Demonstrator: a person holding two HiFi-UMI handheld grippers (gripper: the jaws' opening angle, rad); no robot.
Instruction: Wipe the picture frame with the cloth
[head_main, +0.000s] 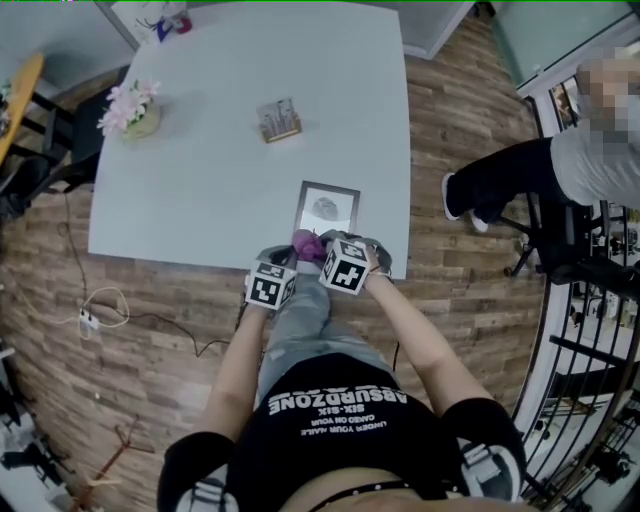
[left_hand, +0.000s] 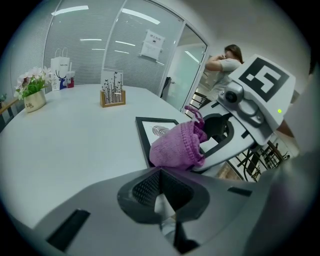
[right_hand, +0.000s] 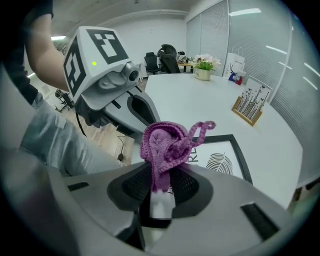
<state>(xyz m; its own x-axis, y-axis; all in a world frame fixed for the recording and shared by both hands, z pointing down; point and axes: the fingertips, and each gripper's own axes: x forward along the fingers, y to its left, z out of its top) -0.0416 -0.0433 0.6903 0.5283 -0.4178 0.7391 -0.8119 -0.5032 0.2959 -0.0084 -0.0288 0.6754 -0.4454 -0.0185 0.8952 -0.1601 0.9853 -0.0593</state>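
Here, one frame (head_main: 327, 207), one cloth (right_hand: 167, 145) in right claw (right_hand: 160, 174).

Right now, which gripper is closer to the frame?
Right. The right gripper, shut on the cloth, is at the frame's near edge. The left gripper is shut and empty, farther back, off the frame's near left corner.

Pale grey table (head_main: 200, 150) on a wood-plank floor (head_main: 460, 150); glass partitions (left_hand: 85, 55) with blinds; ceiling strip lights (left_hand: 70, 9); black office chairs (right_hand: 167, 57) beyond.
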